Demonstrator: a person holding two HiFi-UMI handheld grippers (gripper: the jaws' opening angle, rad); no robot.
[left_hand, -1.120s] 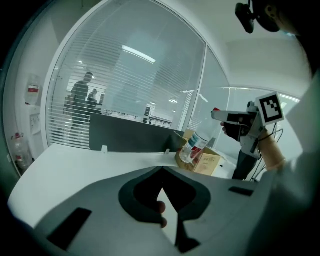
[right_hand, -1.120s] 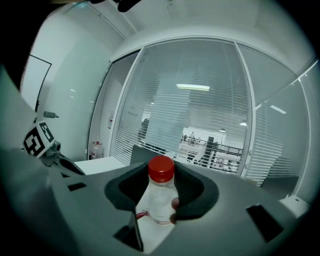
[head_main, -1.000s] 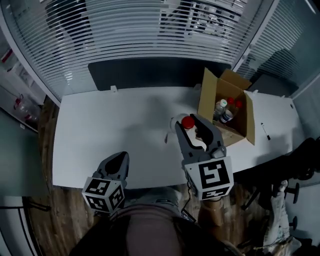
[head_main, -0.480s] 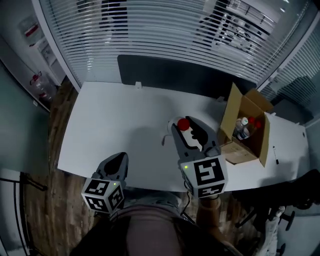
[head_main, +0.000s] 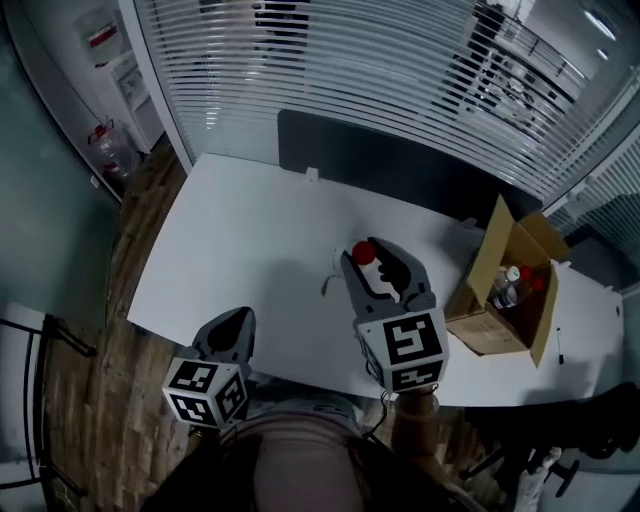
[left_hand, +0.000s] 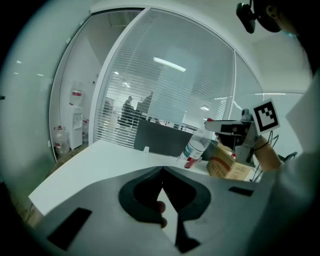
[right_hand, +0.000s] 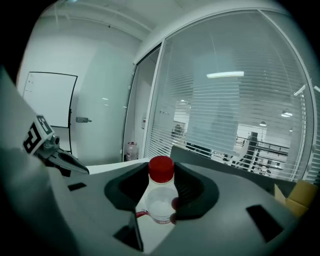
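Observation:
My right gripper (head_main: 372, 262) (right_hand: 161, 192) is shut on a clear plastic bottle (right_hand: 161, 200) with a red cap (head_main: 363, 252). It holds the bottle in the air above the middle of the white table (head_main: 230, 250). The left gripper view shows that bottle (left_hand: 196, 146) hanging tilted from the right gripper (left_hand: 227, 127), cap up. My left gripper (head_main: 228, 330) (left_hand: 161, 187) is shut with nothing between its jaws, near the table's front edge, left of the right one.
An open cardboard box (head_main: 508, 290) with several bottles in it stands at the table's right end. A dark screen (head_main: 400, 170) runs along the far edge, with slatted glass walls behind. People stand beyond the glass (left_hand: 131, 107).
The view has swung left: the box has slid toward the right edge of the head view. My right gripper still holds the bottle aloft. The left gripper stays shut.

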